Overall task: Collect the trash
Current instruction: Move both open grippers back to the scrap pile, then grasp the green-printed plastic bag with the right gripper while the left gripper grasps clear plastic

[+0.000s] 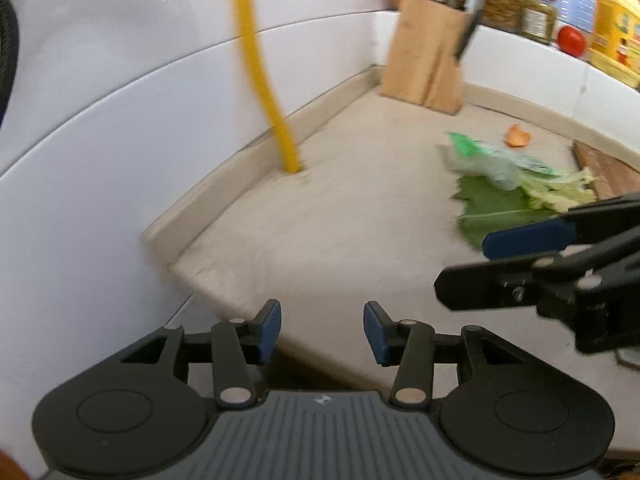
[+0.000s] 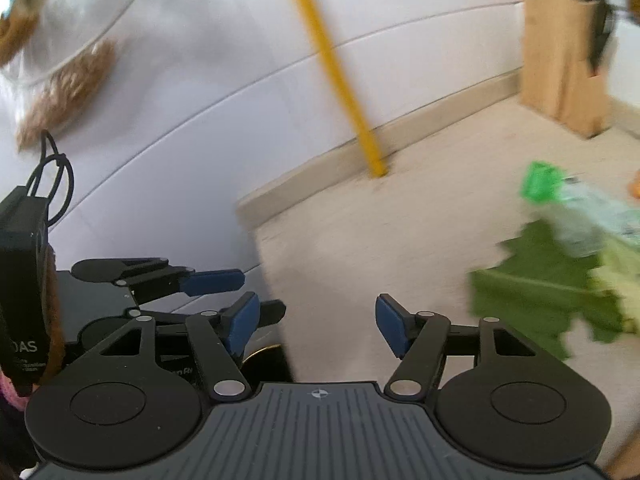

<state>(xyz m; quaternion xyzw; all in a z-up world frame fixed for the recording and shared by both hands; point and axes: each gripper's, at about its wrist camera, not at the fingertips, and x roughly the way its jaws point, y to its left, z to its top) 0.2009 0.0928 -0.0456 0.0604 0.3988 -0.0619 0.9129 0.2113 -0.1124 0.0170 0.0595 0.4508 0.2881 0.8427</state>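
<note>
Left wrist view: the left gripper [image 1: 322,330] hangs over the near corner of a beige, matt, speckled countertop [image 1: 320,208], its blue-padded jaws wide apart and holding nothing. The trash lies toward the right edge: a flat, veined green leaf [image 1: 492,206], pale stalk trimmings [image 1: 560,188], a crumpled clear plastic wrapper with green print [image 1: 484,156], and a small orange peel piece [image 1: 518,136] farther back. A brown wooden board [image 1: 608,172] touches the trimmings. A tapered wooden knife block [image 1: 428,52] stands in the far corner; a yellow pipe [image 1: 260,68] meets the counter along the white tiled wall. Jars [image 1: 520,10], a tomato [image 1: 571,40] and a yellow container [image 1: 618,28] sit on a ledge. The right gripper [image 1: 516,264] enters from the right, beside the leaf.

Right wrist view: the right gripper [image 2: 318,328] is spread wide and empty above the counter's near edge. The leaf [image 2: 540,292] and wrapper [image 2: 576,208] lie right, apart from the fingertips. The left gripper [image 2: 224,292] sits lower left, jaws parted. Motion blur softens detail.
</note>
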